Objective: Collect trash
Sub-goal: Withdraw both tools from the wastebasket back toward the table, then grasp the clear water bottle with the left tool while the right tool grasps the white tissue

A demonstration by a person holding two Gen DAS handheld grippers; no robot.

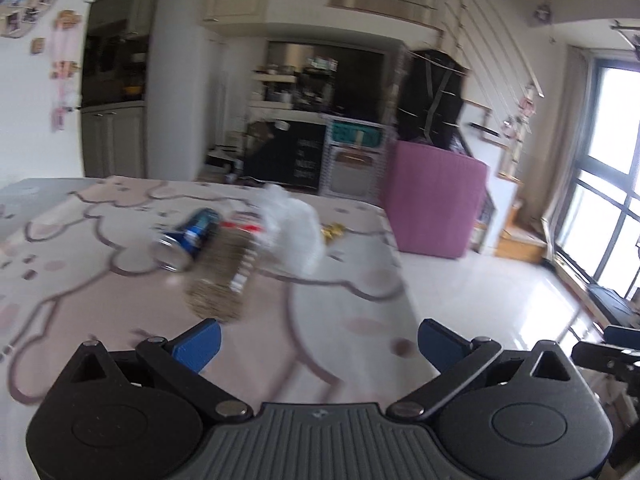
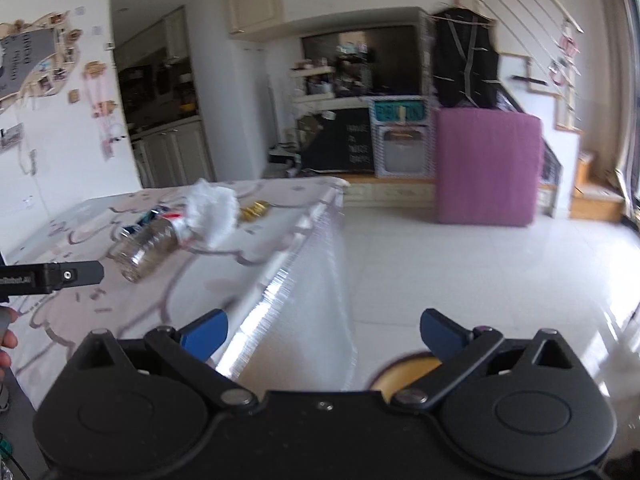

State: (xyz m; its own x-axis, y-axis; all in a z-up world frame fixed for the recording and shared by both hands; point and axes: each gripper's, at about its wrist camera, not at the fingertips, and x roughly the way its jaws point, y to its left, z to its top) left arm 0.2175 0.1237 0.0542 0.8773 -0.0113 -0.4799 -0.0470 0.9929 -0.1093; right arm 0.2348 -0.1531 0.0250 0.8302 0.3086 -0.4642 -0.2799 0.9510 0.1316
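Note:
On a table with a pink bear-print cloth (image 1: 120,320) lies a pile of trash: a blue soda can (image 1: 188,238) on its side, a clear plastic bottle (image 1: 224,276) lying toward me, a crumpled white plastic bag (image 1: 292,228) and a small gold wrapper (image 1: 332,233). My left gripper (image 1: 318,344) hovers open in front of the bottle, nothing between its blue fingers. From the right wrist view the same bottle (image 2: 146,246), bag (image 2: 210,210) and wrapper (image 2: 254,210) lie off to the left. My right gripper (image 2: 322,334) is open over the table's right edge.
The table's right edge (image 2: 304,248) drops to a glossy white tile floor (image 2: 460,272). A purple block (image 2: 488,164) stands on the floor beyond. A round yellow-rimmed object (image 2: 404,372) sits on the floor below my right gripper. Part of the left gripper (image 2: 52,276) shows at left.

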